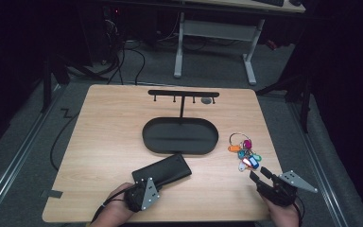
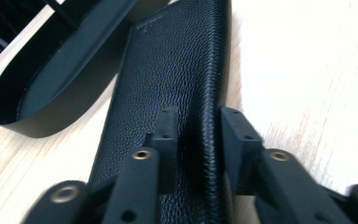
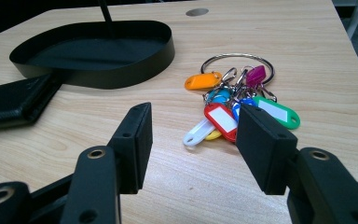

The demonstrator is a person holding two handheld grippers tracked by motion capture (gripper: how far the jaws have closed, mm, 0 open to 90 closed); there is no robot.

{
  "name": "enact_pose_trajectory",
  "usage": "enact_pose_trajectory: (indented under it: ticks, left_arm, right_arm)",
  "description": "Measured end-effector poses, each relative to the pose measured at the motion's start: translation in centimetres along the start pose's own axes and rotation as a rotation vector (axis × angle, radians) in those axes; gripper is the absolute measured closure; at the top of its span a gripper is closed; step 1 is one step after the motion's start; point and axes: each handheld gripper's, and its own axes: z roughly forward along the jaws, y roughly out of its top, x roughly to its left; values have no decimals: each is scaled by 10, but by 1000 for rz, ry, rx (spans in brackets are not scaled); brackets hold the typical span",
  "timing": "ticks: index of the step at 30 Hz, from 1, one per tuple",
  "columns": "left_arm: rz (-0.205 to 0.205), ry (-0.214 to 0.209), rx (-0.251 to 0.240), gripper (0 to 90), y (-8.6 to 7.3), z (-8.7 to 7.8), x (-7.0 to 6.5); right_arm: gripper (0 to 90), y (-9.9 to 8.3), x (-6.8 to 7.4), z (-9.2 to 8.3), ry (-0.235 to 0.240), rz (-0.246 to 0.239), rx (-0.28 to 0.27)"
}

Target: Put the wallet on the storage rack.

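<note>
Clamping left gripper (image 2: 193, 135) on the black wallet (image 2: 172, 88) lying on the bench (image 1: 108, 127) beside the tray (image 1: 179, 137); keeping squeeze firm. Right gripper (image 3: 191, 140) waiting open near keys (image 3: 235, 102).

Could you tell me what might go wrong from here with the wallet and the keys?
The left gripper pinches only the wallet near its long edge, so it might twist or slip when lifted. The wallet lies close to the tray and could knock it. The right gripper is open short of the keys; loose tags may snag.

black wallet (image 1: 162, 172), black tray (image 1: 179, 135), multicoloured key tags (image 1: 246, 153)
</note>
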Motion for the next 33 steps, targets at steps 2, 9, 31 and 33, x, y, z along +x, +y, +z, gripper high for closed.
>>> enact_pose_trajectory:
  ticks: [2,9,31,33]
  left_arm:
    - [7,15,-2,762,0,-2,-1]
    - [-27,51,-49,790,2,-15,6]
    - [-268,40,-159,811,-8,-42,38]
    - [-284,37,-173,815,-9,-46,40]
  right_arm:
    - [467,1,-1,-1,3,3,-1]
    - [468,0,-4,-1,0,9,-2]
    - [468,1,-4,-1,2,15,-4]
    - [468,1,-4,-1,1,16,-4]
